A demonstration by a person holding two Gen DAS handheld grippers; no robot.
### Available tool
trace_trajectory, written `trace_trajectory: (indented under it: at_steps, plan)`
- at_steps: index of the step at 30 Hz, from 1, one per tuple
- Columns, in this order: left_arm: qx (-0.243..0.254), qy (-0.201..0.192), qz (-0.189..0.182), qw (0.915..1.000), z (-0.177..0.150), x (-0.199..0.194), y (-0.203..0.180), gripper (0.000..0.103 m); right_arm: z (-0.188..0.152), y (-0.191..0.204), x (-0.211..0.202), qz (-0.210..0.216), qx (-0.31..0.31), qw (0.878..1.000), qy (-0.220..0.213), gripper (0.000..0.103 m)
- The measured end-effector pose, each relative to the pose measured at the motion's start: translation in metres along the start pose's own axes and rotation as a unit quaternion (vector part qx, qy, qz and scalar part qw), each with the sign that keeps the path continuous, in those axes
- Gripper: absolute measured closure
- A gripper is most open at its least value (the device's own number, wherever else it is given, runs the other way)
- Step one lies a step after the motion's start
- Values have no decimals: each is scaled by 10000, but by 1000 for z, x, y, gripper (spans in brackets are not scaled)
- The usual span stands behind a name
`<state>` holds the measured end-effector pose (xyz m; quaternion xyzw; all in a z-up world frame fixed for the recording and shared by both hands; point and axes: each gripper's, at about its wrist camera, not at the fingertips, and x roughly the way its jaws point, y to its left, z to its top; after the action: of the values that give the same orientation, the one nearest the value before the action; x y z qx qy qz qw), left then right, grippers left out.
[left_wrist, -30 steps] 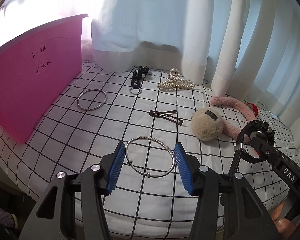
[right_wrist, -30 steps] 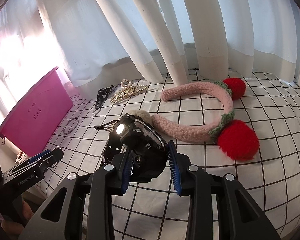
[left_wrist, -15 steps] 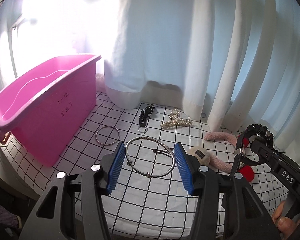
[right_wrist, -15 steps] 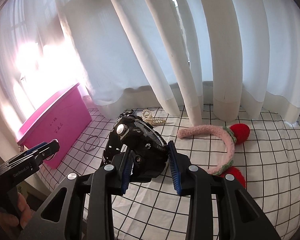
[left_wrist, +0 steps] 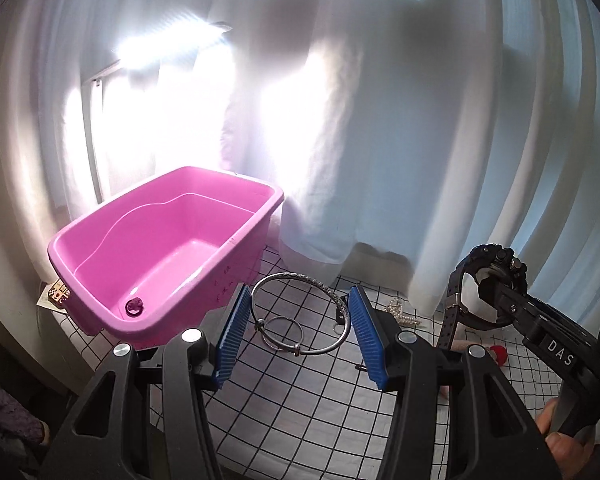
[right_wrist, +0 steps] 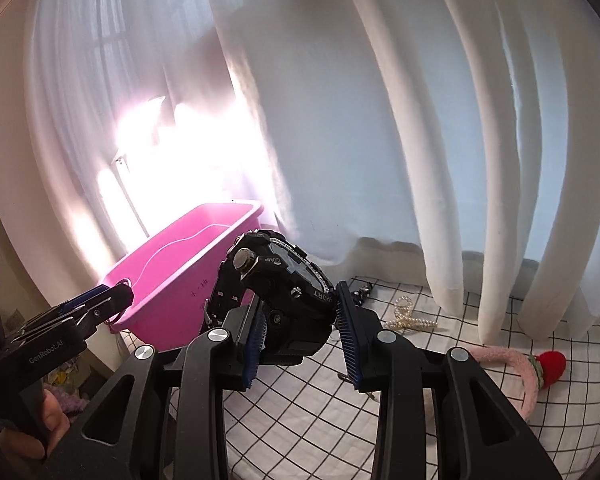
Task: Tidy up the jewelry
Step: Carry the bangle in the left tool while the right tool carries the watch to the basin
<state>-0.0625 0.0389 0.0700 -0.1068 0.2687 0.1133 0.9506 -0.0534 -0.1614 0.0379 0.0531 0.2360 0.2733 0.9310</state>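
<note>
- The left tongs (left_wrist: 298, 336) are pinching a silver bangle (left_wrist: 300, 314) between their blue ribbed pads — a thin open hoop with a textured upper arc and small beads on the lower wire, hanging in the air just beside the near corner of the pink tub (left_wrist: 168, 256).
- A smaller plain silver ring (left_wrist: 285, 332) is showing through the bangle's hoop; whether it is lying on the checked cloth (left_wrist: 300, 412) below cannot be told.
- The tub is sitting at the left end of the surface, its inside smooth and glossy, with one small round purple piece (left_wrist: 134, 306) lying on its floor.
- The right tongs (right_wrist: 300, 336) are gripping a chunky black sport watch (right_wrist: 284, 280) by its case — dial tilted up and to the right, round crown button facing the camera, strap curling down to the left.
- Behind, a pearl hair claw (right_wrist: 410, 318) and a fuzzy pink headband (right_wrist: 516, 368) with a red pompom are resting on the cloth near the white curtains (right_wrist: 420, 120).
</note>
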Motion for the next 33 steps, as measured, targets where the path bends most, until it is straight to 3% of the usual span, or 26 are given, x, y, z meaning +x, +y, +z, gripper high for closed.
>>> trace_trajectory:
  at_steps: [12,21,33]
  plan:
    - [-246,-133,586,9979,74,35,126,53,72,99,109,684,-279,9970,227,70]
    - [-532,418,687,9953,95,101,202,53,94,152,208,810,-487,9918,861,70]
    - [-797,1327,668,9857,83,165,242,53,81,182,306,595,-896,9735,2017,70]
